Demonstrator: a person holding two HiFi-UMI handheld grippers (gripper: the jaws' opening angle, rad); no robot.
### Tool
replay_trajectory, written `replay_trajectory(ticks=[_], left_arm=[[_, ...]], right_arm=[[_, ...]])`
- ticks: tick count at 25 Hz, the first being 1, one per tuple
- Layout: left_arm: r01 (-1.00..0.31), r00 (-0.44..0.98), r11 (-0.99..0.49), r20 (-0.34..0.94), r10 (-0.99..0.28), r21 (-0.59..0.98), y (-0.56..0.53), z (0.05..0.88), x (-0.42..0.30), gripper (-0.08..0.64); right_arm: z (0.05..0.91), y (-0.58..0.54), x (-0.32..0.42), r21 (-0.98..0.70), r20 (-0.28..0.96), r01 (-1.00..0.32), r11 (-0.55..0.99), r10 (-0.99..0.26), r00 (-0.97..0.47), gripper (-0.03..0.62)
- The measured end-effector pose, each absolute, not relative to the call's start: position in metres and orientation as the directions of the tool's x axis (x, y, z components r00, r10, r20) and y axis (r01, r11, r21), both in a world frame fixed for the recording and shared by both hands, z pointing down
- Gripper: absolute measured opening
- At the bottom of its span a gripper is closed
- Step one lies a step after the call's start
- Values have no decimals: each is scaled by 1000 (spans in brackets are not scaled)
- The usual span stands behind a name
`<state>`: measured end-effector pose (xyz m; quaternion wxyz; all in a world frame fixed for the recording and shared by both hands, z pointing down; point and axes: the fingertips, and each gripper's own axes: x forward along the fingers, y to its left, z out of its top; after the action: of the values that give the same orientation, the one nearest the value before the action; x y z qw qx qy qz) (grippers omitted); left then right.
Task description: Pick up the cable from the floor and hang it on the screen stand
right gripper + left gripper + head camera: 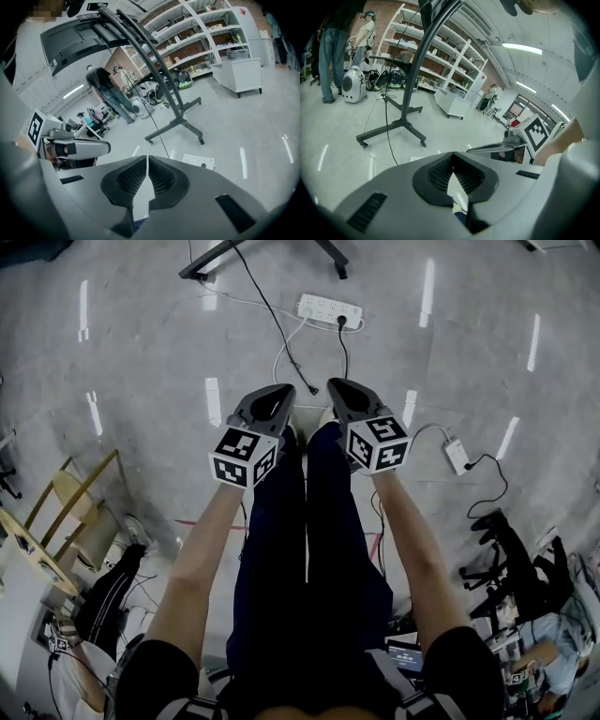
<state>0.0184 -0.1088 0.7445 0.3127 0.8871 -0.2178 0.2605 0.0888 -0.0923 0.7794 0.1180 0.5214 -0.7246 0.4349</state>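
Item: cable, black, on the floor. We hold the left gripper and right gripper with jaws together, both empty. The cable's near end lies just ahead between their tips (seemingly nearer the left). Its length runs away toward the screen stand.

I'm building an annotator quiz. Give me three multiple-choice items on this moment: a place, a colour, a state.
1. Where is the power strip? A by the wooden chair; B near the screen stand; C on a shelf.
2. The cable running down from the stand is: A red; B yellow; C black.
3. The left claw and right claw are: A both shut, empty; B both open; C gripping the cable.
Key: B, it lies by the stand's feet; C, plainly black; A, tips meet on nothing.
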Motion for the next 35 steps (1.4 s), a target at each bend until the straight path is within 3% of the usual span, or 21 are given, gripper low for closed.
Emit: replay_trajectory(ticks=[12, 35], left_arm=[[-546, 755, -715, 626, -195, 436, -100, 819, 43, 8], [-538, 708, -697, 703, -69, 474, -50, 1003, 42, 8]], right_arm=[[842, -105, 108, -528, 626, -849, -20, -685, -373, 25], [1015, -21, 82, -506, 734, -862, 37, -507, -452, 25]])
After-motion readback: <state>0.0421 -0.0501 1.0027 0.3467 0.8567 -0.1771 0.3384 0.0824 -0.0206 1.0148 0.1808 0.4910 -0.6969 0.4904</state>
